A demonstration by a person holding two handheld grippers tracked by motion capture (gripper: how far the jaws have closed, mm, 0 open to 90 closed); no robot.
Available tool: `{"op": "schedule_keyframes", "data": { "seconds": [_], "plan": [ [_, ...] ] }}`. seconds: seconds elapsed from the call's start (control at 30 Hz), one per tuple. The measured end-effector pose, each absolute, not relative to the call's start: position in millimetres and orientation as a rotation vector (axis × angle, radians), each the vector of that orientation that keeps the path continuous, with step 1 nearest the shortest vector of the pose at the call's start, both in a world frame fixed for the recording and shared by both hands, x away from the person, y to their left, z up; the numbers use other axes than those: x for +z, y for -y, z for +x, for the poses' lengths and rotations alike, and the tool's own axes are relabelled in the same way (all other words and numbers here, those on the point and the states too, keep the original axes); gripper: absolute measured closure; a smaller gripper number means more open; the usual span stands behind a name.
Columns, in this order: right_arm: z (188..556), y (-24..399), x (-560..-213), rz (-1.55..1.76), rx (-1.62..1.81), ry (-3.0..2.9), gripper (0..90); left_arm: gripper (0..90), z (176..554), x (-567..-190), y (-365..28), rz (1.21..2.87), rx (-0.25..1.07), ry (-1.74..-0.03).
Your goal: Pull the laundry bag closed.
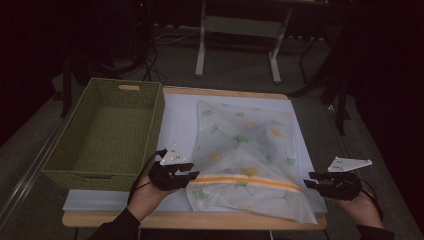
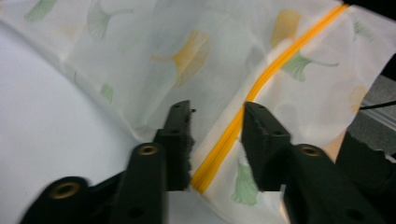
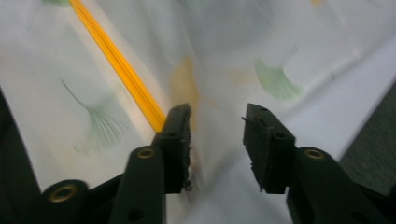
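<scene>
- You are working at a surface [image 1: 175,220] covered by a pale sheet [image 1: 177,117], with a sheer bag [image 1: 245,155] lying on it, spread across the middle and right part.
- The bag is printed with green and yellow leaves, and an orange zipper [image 1: 250,181] is running across it near your edge of the surface.
- A green woven basket [image 1: 107,132] is sitting on the left part of the surface, just beside the bag's left edge.
- You are holding your left claw [image 1: 192,175] at the bag's near left corner, close to the left end of the zipper.
- In the left gripper view, the left claw [image 2: 217,140] is gaping narrowly, its jaws apart on either side of the zipper [image 2: 261,84]; they are gripping nothing, and whether they are touching the bag [image 2: 187,56] is unclear.
- You are holding your right claw [image 1: 309,181] at the bag's near right edge, by the right end of the zipper.
- In the right gripper view, the right claw [image 3: 217,140] is also parted narrowly and empty, with the bag [image 3: 243,56] lying under the gap and the zipper [image 3: 116,60] running up to the jaw on that view's left.
- Your two hands are well apart, one at each end of the zipper.
</scene>
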State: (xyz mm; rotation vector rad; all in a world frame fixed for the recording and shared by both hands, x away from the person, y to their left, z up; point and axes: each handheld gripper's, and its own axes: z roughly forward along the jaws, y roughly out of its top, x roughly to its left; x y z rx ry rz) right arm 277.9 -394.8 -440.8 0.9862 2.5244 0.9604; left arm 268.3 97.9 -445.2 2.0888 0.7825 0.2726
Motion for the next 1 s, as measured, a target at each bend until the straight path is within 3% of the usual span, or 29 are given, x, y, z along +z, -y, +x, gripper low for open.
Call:
{"op": "schedule_keyframes", "data": {
  "seconds": [0.07, 0.37, 0.5, 0.6, 1.0],
  "plan": [
    [279, 387, -439, 0.981, 0.982, -2.502, 53.9, 55.4, 268, -444, -97, 2.088, 0.28, -0.773],
    [286, 354, -431, 0.965, 1.165, -2.42, 32.0, 10.9, 268, -452, -93, 2.068, 0.234, -0.77],
    [287, 343, -429, 0.94, 1.215, -2.386, 27.0, 6.1, 267, -456, -91, 2.05, 0.2, -0.735],
    [286, 326, -430, 0.911, 1.224, -2.36, 17.1, 3.0, 267, -457, -91, 2.041, 0.205, -0.736],
    [276, 282, -438, 0.821, 1.214, -2.336, 16.8, 3.1, 258, -465, -103, 1.984, 0.219, -0.742]
  ]
}}
